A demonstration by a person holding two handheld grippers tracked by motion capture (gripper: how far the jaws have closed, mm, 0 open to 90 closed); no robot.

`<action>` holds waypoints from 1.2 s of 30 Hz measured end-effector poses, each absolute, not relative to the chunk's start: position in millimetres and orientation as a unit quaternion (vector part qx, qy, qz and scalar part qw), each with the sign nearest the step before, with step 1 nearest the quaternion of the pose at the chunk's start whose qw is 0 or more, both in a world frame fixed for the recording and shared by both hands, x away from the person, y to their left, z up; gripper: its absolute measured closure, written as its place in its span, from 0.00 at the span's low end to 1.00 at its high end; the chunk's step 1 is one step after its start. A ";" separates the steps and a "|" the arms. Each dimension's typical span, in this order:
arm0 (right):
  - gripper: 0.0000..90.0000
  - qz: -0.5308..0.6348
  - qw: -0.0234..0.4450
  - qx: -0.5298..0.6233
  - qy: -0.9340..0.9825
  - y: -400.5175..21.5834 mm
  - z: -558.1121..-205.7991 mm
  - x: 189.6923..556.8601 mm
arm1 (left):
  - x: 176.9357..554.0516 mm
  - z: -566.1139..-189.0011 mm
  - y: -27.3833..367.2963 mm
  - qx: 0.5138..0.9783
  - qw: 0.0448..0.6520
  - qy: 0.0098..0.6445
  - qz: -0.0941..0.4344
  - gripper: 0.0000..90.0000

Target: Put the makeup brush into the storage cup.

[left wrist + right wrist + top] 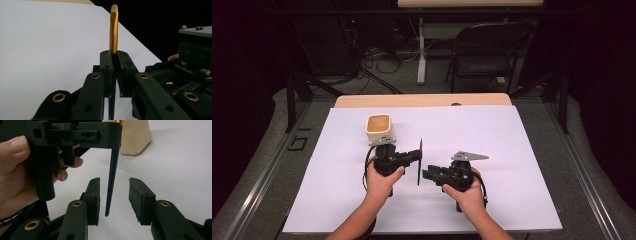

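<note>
The pencil (113, 30) is clenched upright in the left claw (113, 56), while the right claw (114, 200) is spread around its lower end, not yet gripped; the cup (378, 128) beyond waits.

You hold a pen (113, 32) with a glossy gold metallic barrel, a pale matt tip and a smooth dark lower shaft. Your left gripper (114, 72) is matt black plastic with brass-coloured rivets; the right gripper (113, 200) has rough dark pads (136, 200). A matt cream cup (378, 129) stands on smooth white paper (492, 135).
</note>
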State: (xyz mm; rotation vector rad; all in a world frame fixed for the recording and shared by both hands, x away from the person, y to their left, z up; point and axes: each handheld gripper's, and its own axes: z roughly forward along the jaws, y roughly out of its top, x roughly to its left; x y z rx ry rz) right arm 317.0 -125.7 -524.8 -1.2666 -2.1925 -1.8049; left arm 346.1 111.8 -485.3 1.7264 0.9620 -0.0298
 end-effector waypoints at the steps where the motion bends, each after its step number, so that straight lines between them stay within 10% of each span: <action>1: 0.71 -0.579 0.021 -0.410 -0.704 -125.3 -525.1 317.3 | 345.7 -485.5 111.2 0.728 0.551 0.407 -0.014 0.93; 36: 0.92 -0.575 0.048 -0.424 -0.698 -120.5 -529.6 321.6 | 338.9 -487.6 97.2 0.731 0.555 0.397 -0.034 0.93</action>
